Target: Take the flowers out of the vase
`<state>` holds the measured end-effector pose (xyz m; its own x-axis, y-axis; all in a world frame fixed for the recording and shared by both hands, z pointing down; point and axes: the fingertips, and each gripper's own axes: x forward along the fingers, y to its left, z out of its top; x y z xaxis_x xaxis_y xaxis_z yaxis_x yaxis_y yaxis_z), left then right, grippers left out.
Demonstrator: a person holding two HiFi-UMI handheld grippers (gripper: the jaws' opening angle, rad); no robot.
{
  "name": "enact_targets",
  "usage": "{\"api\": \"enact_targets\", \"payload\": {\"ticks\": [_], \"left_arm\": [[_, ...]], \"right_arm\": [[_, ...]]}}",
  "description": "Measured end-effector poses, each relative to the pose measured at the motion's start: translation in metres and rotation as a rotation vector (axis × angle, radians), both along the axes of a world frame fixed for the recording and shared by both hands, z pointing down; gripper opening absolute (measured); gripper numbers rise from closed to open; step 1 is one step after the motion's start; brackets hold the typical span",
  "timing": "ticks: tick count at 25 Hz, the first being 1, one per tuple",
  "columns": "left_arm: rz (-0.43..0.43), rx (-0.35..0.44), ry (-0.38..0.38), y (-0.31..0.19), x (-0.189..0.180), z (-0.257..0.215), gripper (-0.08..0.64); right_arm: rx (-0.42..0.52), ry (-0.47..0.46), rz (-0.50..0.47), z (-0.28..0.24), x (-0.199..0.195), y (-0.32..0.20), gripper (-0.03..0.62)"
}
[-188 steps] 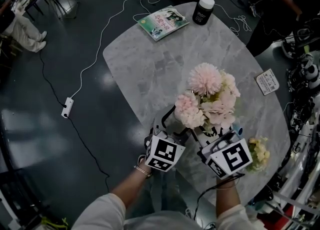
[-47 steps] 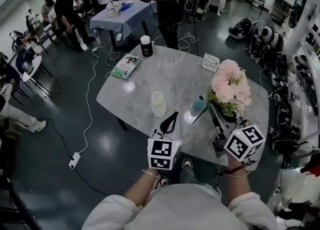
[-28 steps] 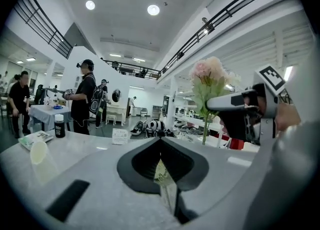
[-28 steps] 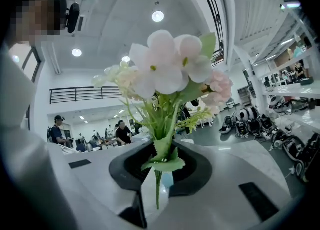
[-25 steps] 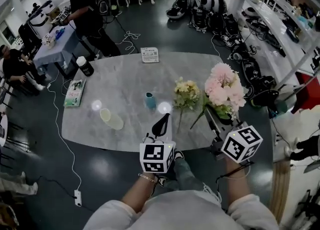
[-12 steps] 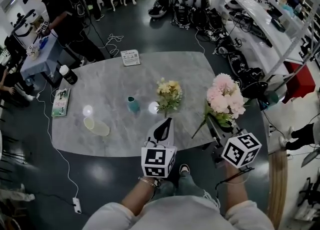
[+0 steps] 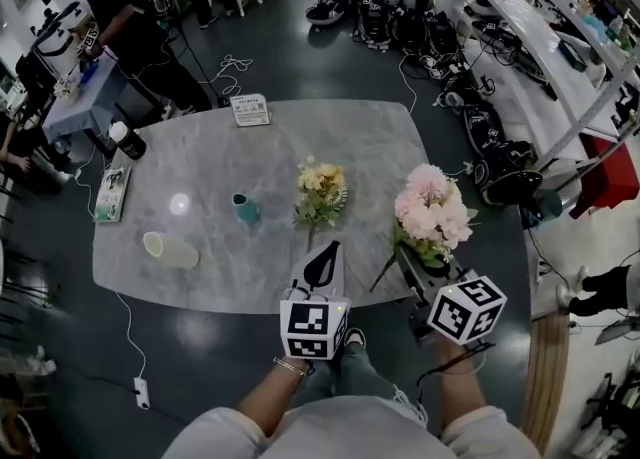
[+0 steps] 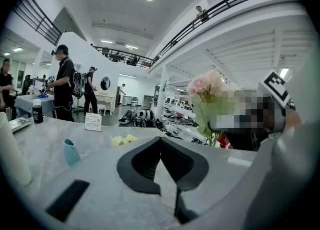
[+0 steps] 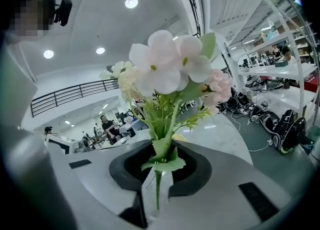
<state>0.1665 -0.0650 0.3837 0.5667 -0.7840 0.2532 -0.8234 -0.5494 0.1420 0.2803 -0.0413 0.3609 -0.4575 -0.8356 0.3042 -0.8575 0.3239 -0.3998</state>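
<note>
Moved: pink bunch (image 7: pixel 430 212) sat low between both tongs at the near edge seconds ago; now it is clear of the vase (image 7: pixel 245 209), carried by the right side of the bench (image 7: pixel 200 162).
Right tongs (image 7: pixel 405 259): narrow, clamped on the thin green stem just under a serrated leaf.
Left tongs (image 7: pixel 322 255): pressed together, nothing in them, at the near edge.
Pink bunch: round pale pink blooms, some nearly white, green leaves beneath, upright.
Vase: small, teal, upright, mid-bench, well apart from the pink bunch.
Yellow bunch (image 7: pixel 320 190): on the bench, between vase and pink bunch.
</note>
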Motion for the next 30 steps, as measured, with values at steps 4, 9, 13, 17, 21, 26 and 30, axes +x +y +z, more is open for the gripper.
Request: {"api": "enact_targets", "payload": {"ticks": [4, 9, 13, 17, 21, 26, 30], "left_arm": [[-0.02, -0.013, -0.008, -0.007, 0.018, 0.008, 0.009], [-0.051, -0.042, -0.016, -0.019, 0.032, 0.025, 0.009], [-0.054, -0.05, -0.041, -0.031, 0.038, 0.04, 0.009], [-0.068, -0.081, -0.046, -0.038, 0.043, 0.058, 0.009], [-0.082, -0.115, -0.048, -0.044, 0.048, 0.077, 0.009], [-0.094, -0.142, -0.049, -0.053, 0.054, 0.094, 0.009], [-0.096, -0.154, -0.05, -0.06, 0.06, 0.103, 0.009]], "right_arm": [[-0.043, 0.005, -0.021, 0.014, 0.014, -0.011, 0.066], [-0.099, -0.001, -0.064, 0.037, 0.019, -0.026, 0.064], [-0.141, -0.012, -0.078, 0.057, 0.021, -0.041, 0.063], [-0.184, -0.03, -0.093, 0.078, 0.025, -0.052, 0.063], [-0.219, -0.032, -0.1, 0.097, 0.031, -0.06, 0.063], [-0.253, -0.033, -0.108, 0.115, 0.037, -0.071, 0.063], [-0.271, -0.035, -0.111, 0.127, 0.04, -0.08, 0.063]]}}
